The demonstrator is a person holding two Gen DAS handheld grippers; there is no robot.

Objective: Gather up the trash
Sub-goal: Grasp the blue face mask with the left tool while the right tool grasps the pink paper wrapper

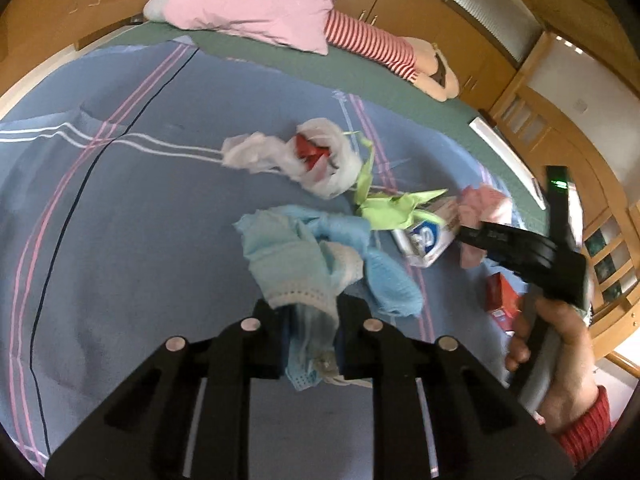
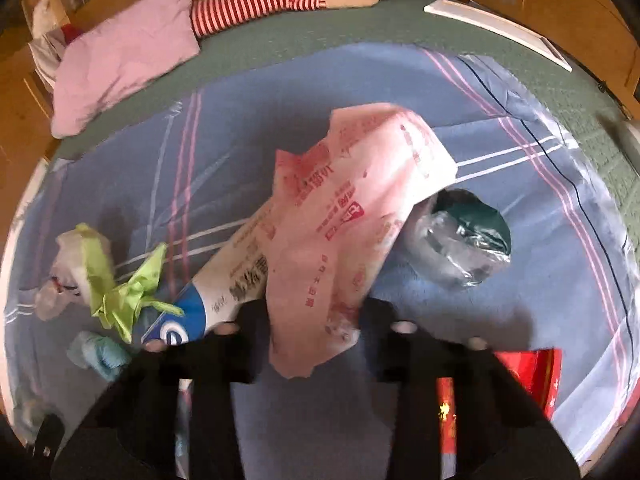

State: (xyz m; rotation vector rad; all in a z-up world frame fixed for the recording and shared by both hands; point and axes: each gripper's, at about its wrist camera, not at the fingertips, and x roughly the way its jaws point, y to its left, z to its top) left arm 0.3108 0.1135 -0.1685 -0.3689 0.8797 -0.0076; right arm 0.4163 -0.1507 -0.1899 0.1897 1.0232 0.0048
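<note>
- The left tongs (image 1: 310, 336) are closed on a bundle of light blue face masks (image 1: 296, 264), with a white lace-edged piece mixed in; how many masks are in the bundle cannot be told. The bundle hangs forward from the tips, above the bed.
- The right tongs (image 2: 316, 320) pinch one pink plastic bag (image 2: 344, 232) printed with red lettering. The bag stands up and forward between the tips, its lower edge hanging just behind them.
- In the left wrist view the right tongs (image 1: 472, 236) show at the right edge, with the person's hand (image 1: 560, 344) on the grip and the pink bag (image 1: 484, 208) at the tip.
- One white plastic bag (image 1: 320, 160) lies crumpled on the blue striped bedsheet (image 1: 140, 220), with something red showing inside it.
- One crumpled lime-green wrapper (image 2: 124, 292) lies just beside the white bag and touches one white-and-blue carton (image 2: 224, 288), which lies flat on its side, partly under the pink bag.
- One clear crumpled plastic piece (image 2: 460, 248) with a dark green patch lies near the right tongs on the sheet.
- One red package (image 2: 532, 380) lies by the right tongs' base.
- Far across the bed lie one pink pillow (image 1: 256, 4) and one plush doll with red-and-white striped legs (image 1: 372, 46), both on the green cover (image 1: 360, 76).
</note>
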